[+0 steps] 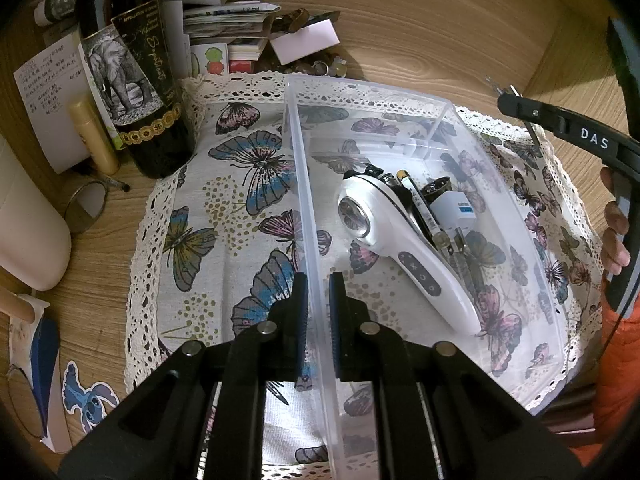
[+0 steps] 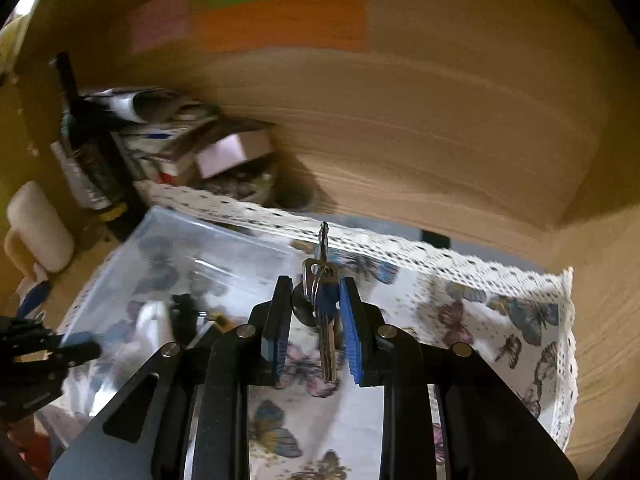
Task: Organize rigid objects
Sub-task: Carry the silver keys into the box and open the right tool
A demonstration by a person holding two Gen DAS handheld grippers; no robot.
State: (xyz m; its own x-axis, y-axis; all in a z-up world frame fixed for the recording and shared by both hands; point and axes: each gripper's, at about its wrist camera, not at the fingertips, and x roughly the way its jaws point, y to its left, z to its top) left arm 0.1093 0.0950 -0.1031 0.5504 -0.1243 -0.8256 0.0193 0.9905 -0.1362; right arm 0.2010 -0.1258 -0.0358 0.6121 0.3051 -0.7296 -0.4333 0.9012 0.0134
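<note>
A clear plastic bin (image 1: 500, 208) stands on a butterfly cloth (image 1: 224, 208). In it lie a white handheld device (image 1: 400, 248), a pen (image 1: 420, 204) and a white plug adapter (image 1: 456, 208). My left gripper (image 1: 318, 292) is shut on the bin's left wall (image 1: 304, 184). My right gripper (image 2: 314, 300) is shut on a bunch of keys (image 2: 322, 300) and holds it above the cloth (image 2: 460, 320), right of the bin (image 2: 192, 248). The right gripper also shows in the left wrist view (image 1: 504, 94), beyond the bin's right side.
A dark wine bottle (image 1: 128, 68), a cream tube (image 1: 94, 136), stacked papers and boxes (image 1: 228, 28) and small trinkets (image 1: 320, 64) crowd the back left. A white jug (image 1: 28, 224) and a round mirror (image 1: 86, 208) stand at left. Wooden walls (image 2: 400, 120) close in behind.
</note>
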